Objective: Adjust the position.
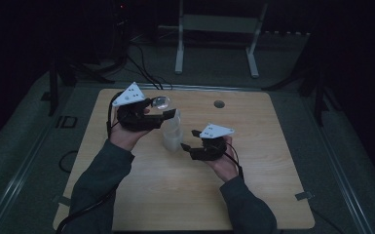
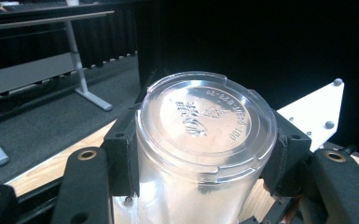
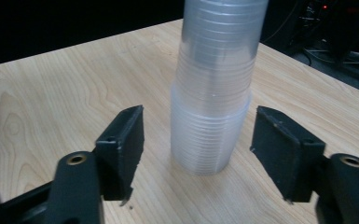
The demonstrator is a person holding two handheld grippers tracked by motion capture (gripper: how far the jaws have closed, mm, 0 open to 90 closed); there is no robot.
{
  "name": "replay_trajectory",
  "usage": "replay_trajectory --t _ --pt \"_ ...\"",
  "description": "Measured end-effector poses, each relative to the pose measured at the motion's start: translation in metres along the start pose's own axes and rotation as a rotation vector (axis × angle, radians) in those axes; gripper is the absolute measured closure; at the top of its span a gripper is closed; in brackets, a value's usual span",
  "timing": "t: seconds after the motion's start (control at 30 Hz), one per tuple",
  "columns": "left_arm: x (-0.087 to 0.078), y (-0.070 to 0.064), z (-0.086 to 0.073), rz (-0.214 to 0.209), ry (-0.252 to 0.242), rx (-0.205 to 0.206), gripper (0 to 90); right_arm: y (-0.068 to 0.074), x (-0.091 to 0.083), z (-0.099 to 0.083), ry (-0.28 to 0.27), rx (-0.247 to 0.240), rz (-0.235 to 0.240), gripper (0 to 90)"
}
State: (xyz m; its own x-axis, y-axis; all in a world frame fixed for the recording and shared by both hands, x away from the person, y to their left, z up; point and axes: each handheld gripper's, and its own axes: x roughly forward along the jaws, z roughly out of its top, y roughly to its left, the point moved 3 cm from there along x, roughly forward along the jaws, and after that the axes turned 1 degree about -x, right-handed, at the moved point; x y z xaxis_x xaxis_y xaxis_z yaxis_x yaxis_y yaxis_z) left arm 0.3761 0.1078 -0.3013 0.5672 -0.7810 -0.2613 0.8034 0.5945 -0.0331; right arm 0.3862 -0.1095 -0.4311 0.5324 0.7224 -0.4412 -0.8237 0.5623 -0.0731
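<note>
Right gripper view: right gripper [image 3: 198, 154] spread, upright cup stack [image 3: 212, 93] between jaws, untouched; left gripper [image 2: 200, 154] clamps its upper cups.

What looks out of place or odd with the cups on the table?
Nothing looks spilled or damaged. The stack of clear cups stands upside down on the table. The left gripper clamps its upper cups; the right gripper is open around its base, not touching.
</note>
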Motion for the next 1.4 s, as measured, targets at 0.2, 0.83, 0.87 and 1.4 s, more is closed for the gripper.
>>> replay_trajectory --t 0.2,0.83,0.87,1.4 --pt "-0.001 -0.001 -0.008 -0.010 0.011 -0.003 40.7 0.004 -0.002 0.001 0.007 -0.007 0.024 39.0" --pt "-0.011 0.001 -0.031 -0.026 0.012 -0.030 40.9 0.007 -0.010 0.010 -0.023 -0.005 0.063 32.4" --pt "-0.011 0.002 -0.032 -0.027 0.013 -0.032 41.0 0.007 -0.010 0.011 -0.023 -0.004 0.068 32.4" --pt "-0.016 0.004 -0.052 -0.048 -0.011 -0.069 41.0 0.012 -0.015 0.018 -0.065 0.011 0.130 31.5"
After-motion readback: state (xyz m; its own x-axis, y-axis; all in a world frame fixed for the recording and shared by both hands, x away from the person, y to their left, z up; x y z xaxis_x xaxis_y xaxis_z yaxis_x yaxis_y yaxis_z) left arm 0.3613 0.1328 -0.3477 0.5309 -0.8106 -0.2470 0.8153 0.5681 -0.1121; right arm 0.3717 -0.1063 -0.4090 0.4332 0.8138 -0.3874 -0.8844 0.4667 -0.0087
